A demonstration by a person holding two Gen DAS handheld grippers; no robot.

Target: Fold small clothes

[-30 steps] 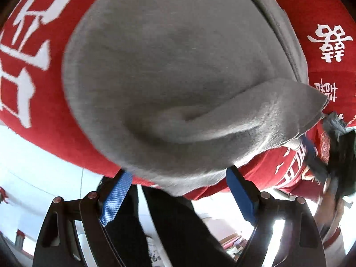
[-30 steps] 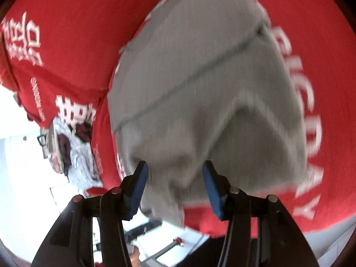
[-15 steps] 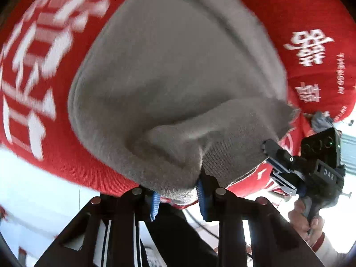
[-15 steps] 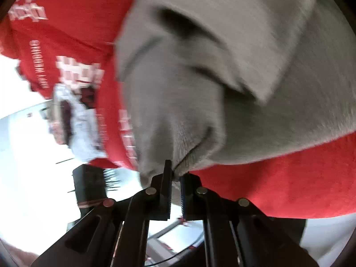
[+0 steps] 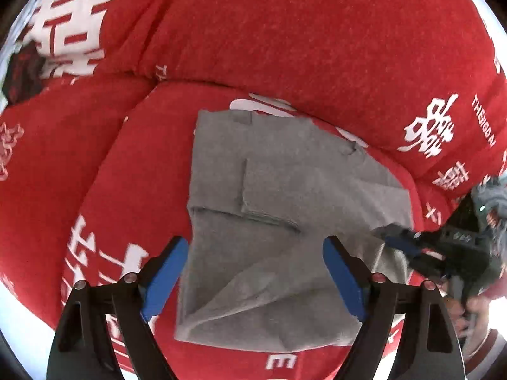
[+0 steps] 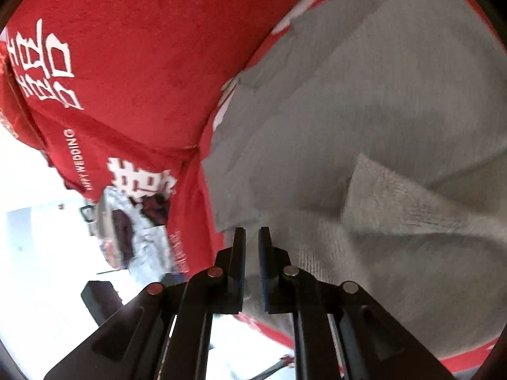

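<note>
A grey knit garment lies partly folded on a red cushion printed with white characters. My left gripper is open and empty, raised above the garment's near part. My right gripper is shut on the garment's near edge. In the left wrist view the right gripper shows at the right, pinching the garment's right corner. The garment fills the right half of the right wrist view.
The red cushions form a sofa seat and backrest. A pile of dark and pale clothes lies at the sofa's far end. A white floor lies beyond the sofa edge.
My left gripper has opened, let go of the garment and pulled back above it. The garment now lies flatter on the cushion. My right gripper stays shut on its edge.
</note>
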